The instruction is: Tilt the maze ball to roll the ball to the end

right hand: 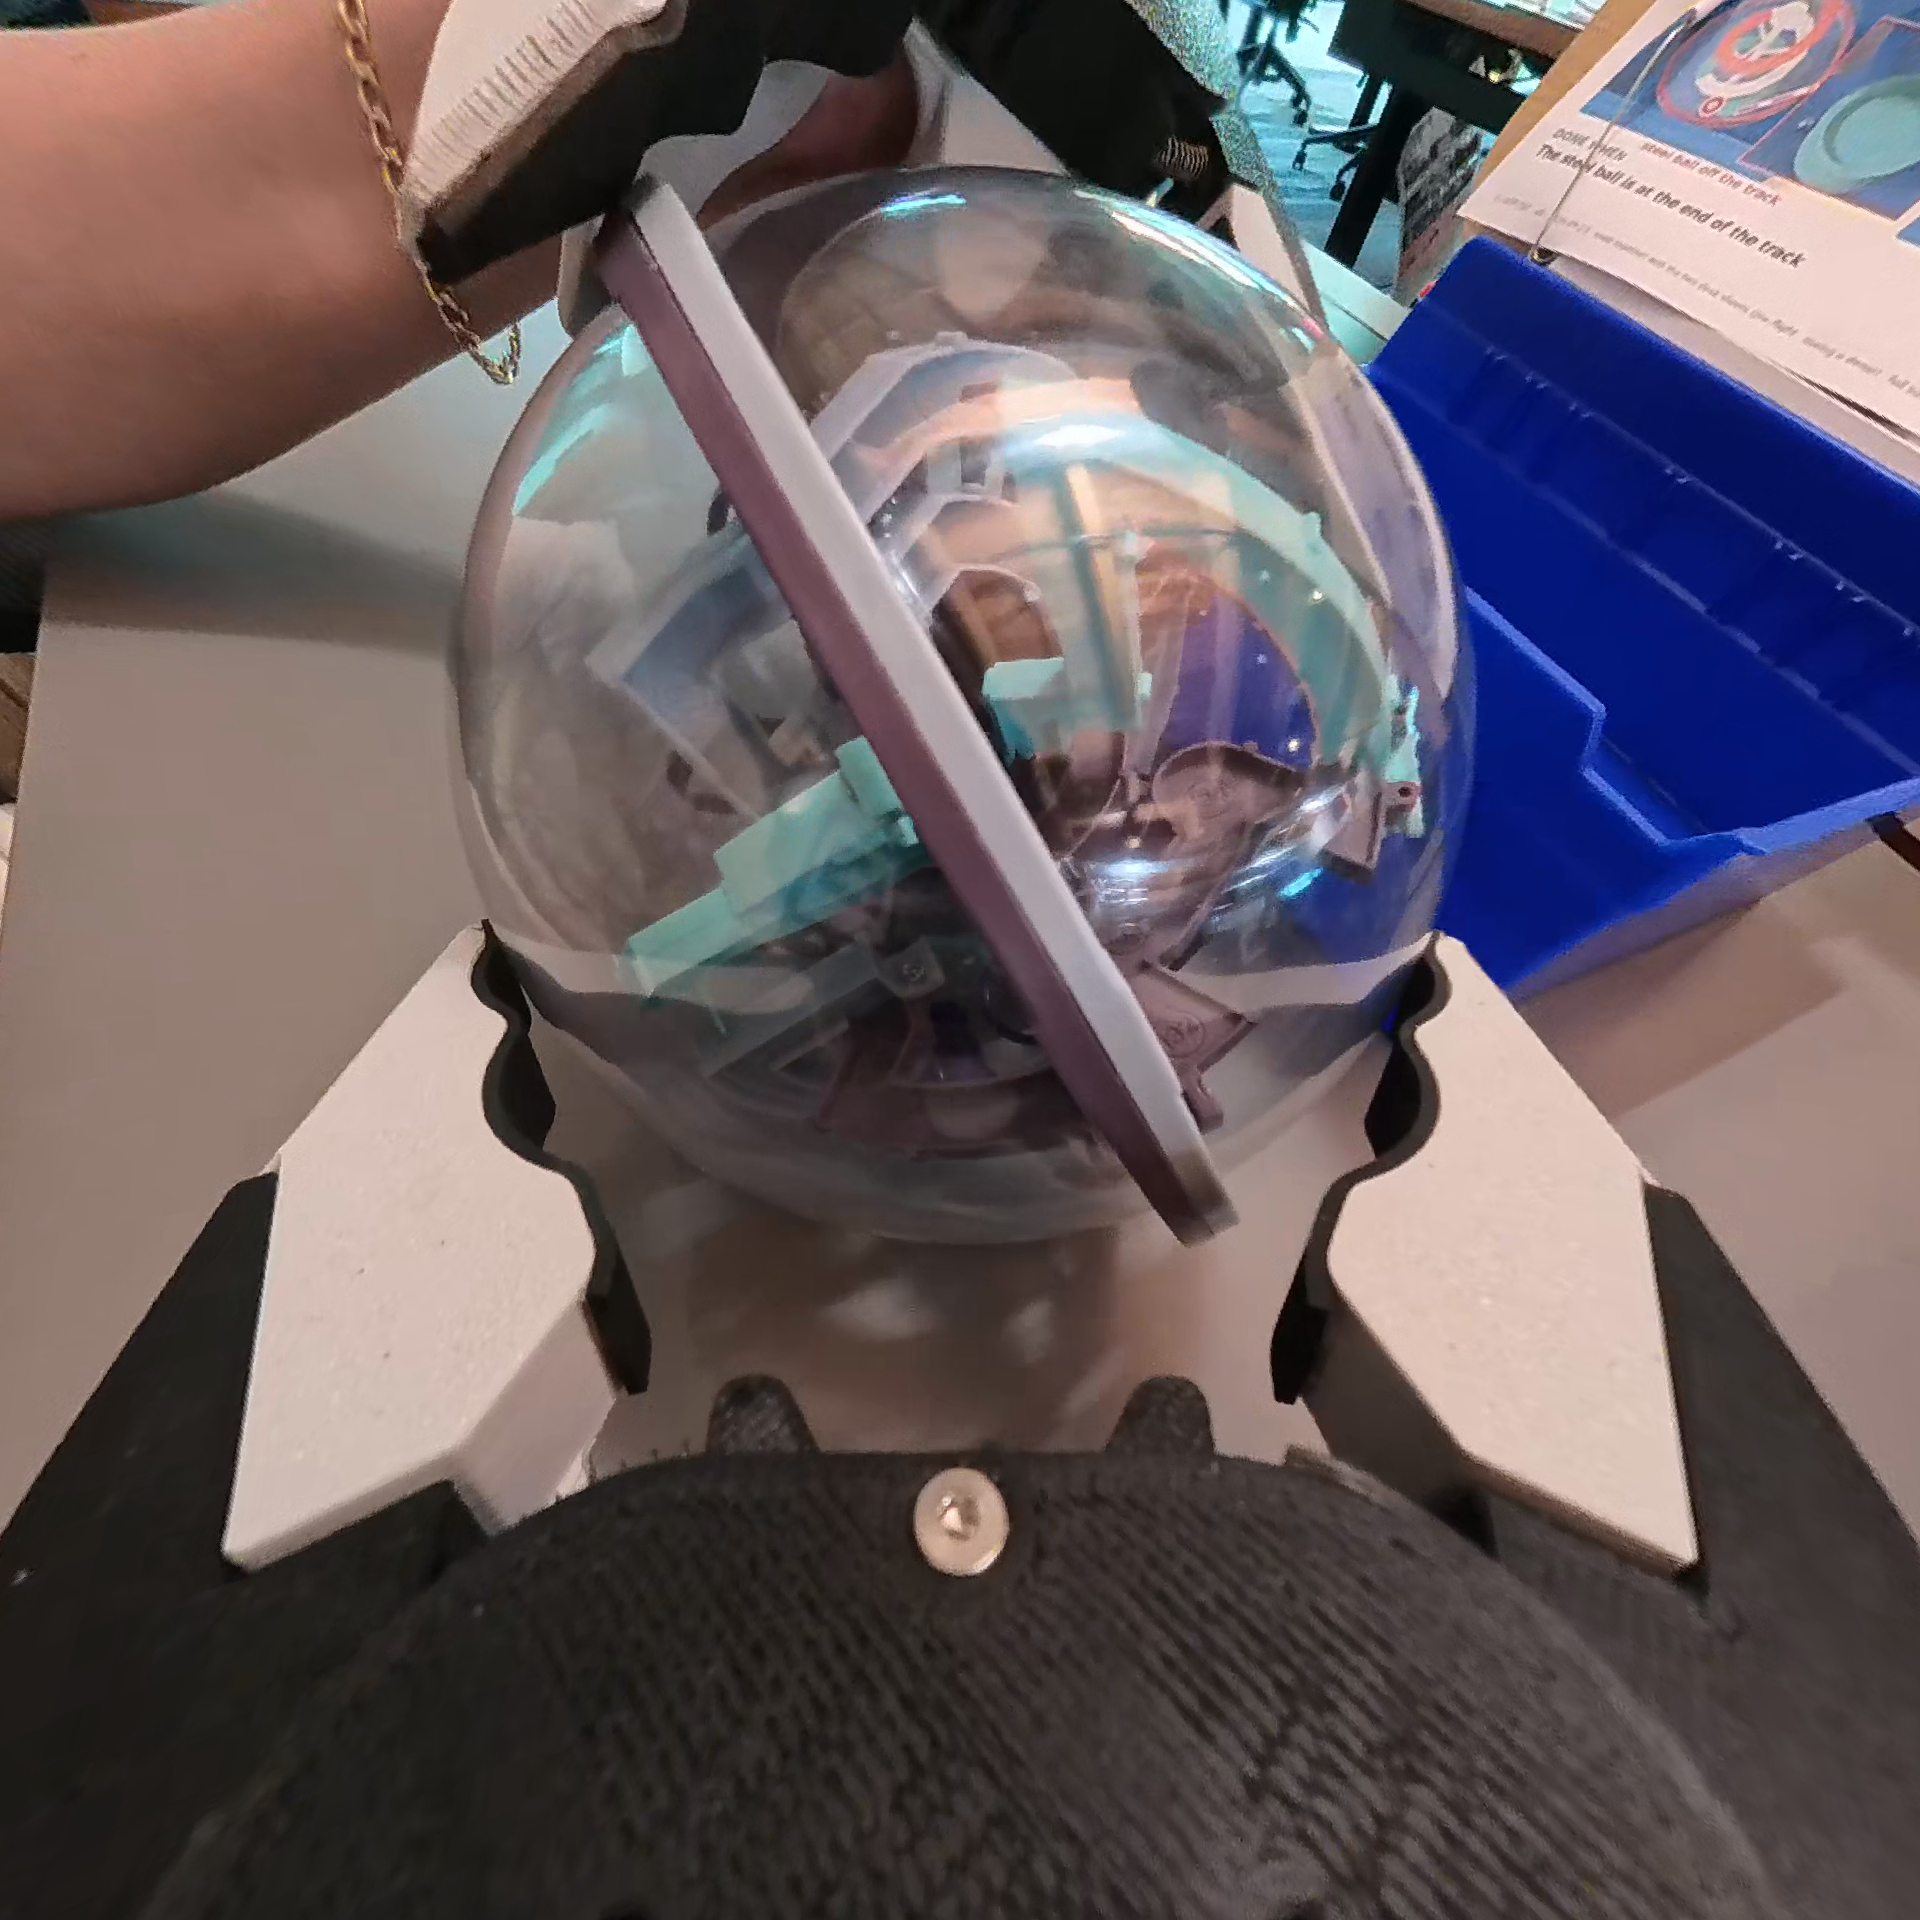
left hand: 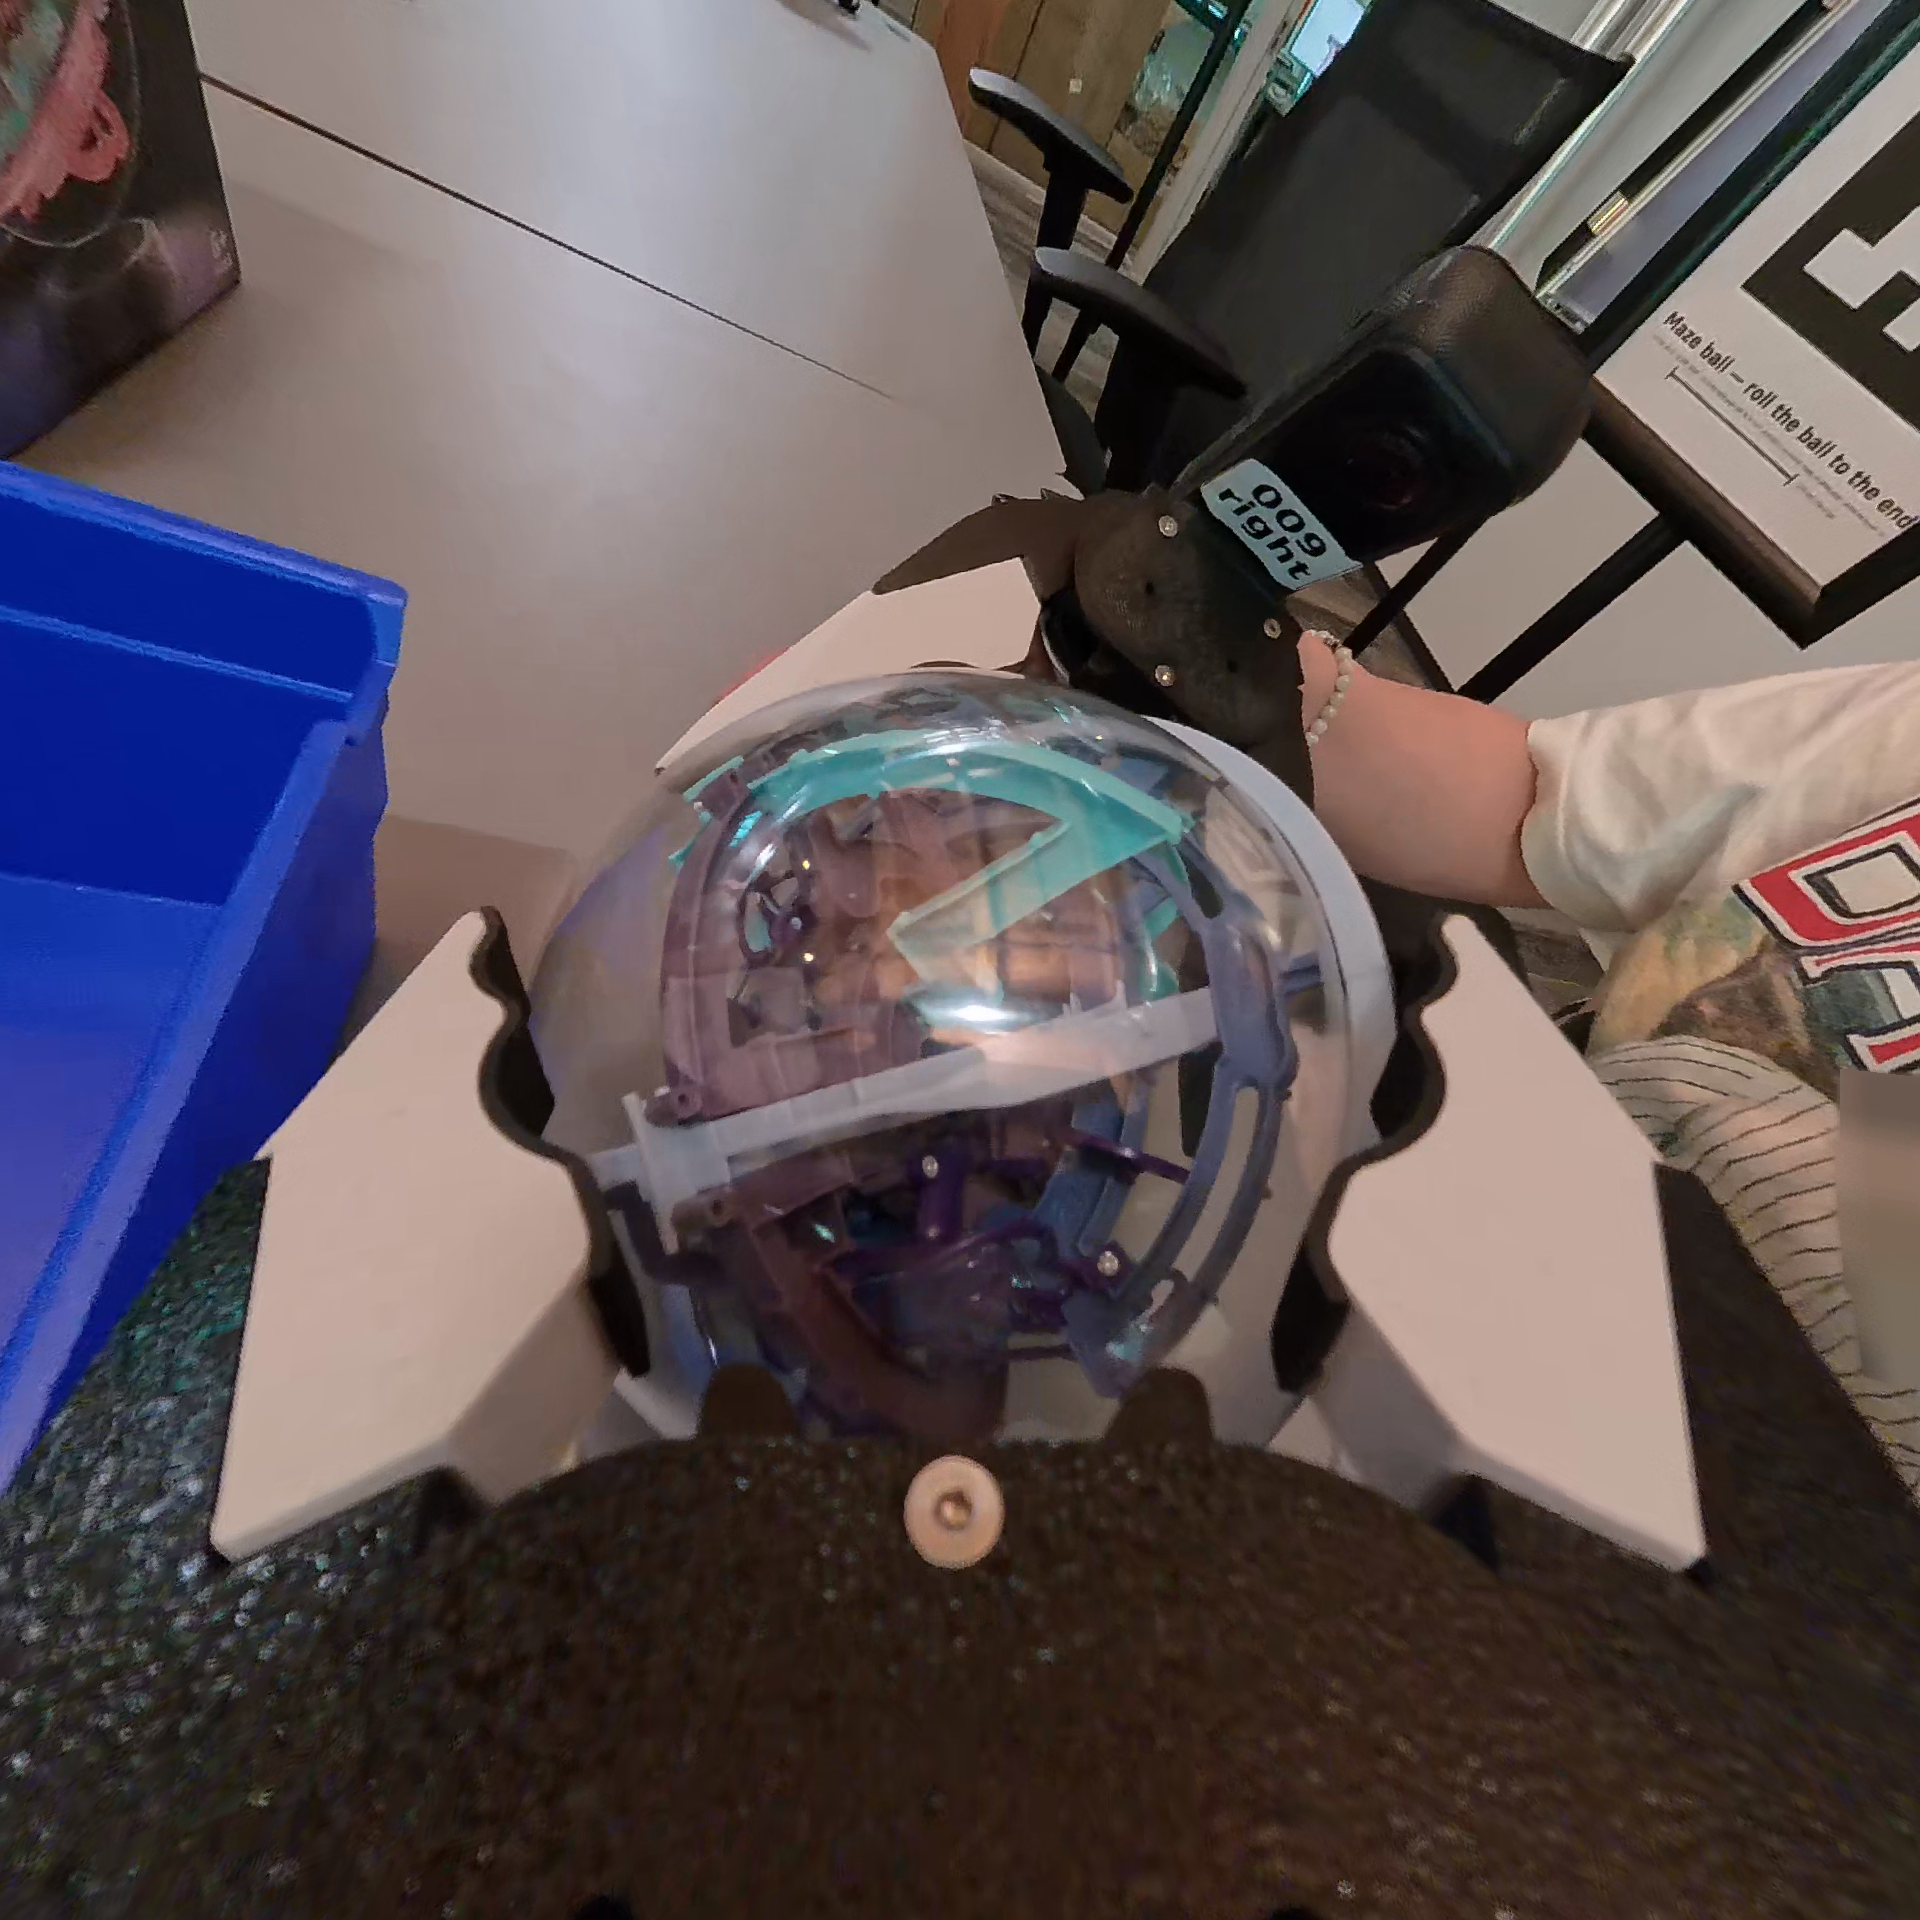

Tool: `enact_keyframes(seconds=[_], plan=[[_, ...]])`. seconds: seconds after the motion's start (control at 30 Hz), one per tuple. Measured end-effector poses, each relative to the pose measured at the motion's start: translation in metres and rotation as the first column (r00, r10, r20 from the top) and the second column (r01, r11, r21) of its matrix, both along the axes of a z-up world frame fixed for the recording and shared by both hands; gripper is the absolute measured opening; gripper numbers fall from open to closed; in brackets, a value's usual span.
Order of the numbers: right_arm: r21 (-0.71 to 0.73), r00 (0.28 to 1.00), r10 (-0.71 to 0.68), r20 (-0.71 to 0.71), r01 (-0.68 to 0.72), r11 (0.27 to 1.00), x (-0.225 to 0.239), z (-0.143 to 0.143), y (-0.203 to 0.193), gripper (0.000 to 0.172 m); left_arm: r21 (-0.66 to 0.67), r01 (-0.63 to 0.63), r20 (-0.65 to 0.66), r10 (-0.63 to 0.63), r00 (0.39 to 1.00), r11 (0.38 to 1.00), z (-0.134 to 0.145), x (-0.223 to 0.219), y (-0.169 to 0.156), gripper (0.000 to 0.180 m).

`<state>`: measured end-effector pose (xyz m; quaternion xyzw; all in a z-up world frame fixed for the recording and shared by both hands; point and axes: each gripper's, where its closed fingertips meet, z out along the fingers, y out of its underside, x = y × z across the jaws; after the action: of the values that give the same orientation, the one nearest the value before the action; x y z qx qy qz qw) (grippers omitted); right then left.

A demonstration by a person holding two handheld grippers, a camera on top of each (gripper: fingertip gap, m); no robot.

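Clear plastic maze ball (left hand: 935, 1039) is sitting lifted off the bench (left hand: 582, 343), squeezed between my left gripper (left hand: 961, 977) and right gripper (right hand: 961, 997), both spread wide on it. I'm mid-tilt; next calls for slow, small rocking.

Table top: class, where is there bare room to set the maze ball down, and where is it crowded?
Free: the grey table beyond the maze ball, between the blue bin and the dark box; also the stretch left of the ball in the right wrist view. Crowded: the bin side, with papers behind.
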<state>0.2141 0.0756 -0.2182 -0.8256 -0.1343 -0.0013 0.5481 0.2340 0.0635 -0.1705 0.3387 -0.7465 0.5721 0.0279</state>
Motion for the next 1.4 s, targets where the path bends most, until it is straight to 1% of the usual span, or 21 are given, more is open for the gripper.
enact_keyframes(seconds=[0.13, 0.27, 0.33, 0.43, 0.73, 1.4], plan=[[0.027, 1.0, -0.015, 0.022, 0.014, 1.0, 0.002, 0.002, -0.001, 0.157, 0.008, 0.01, -0.003, -0.01, 1.0, 1.0, 0.0, 0.002, -0.002, 0.157], [0.048, 0.993, -0.039, 0.114, 0.033, 0.998, 0.005, 0.007, -0.001, 0.157, -0.006, 0.008, -0.021, -0.008, 1.0, 1.0, -0.001, 0.005, -0.003, 0.157], [0.064, 0.981, -0.057, 0.188, 0.045, 0.997, 0.007, 0.01, 0.0, 0.157, -0.015, -0.004, -0.046, 0.004, 0.999, 1.0, -0.001, 0.008, -0.002, 0.157], [0.054, 0.974, -0.073, 0.216, 0.063, 0.997, 0.006, 0.009, 0.0, 0.157, -0.022, 0.005, -0.05, -0.006, 0.999, 1.0, -0.001, 0.007, -0.002, 0.157], [0.044, 0.977, -0.105, 0.186, 0.099, 0.994, 0.006, 0.009, -0.001, 0.157, -0.018, 0.024, -0.071, -0.025, 0.997, 1.0, -0.001, 0.008, -0.004, 0.157], [0.105, 0.986, -0.149, 0.072, 0.141, 0.984, 0.014, 0.003, -0.018, 0.157, 0.132, 0.026, -0.179, -0.002, 0.984, 0.991, -0.008, 0.019, -0.024, 0.158]])
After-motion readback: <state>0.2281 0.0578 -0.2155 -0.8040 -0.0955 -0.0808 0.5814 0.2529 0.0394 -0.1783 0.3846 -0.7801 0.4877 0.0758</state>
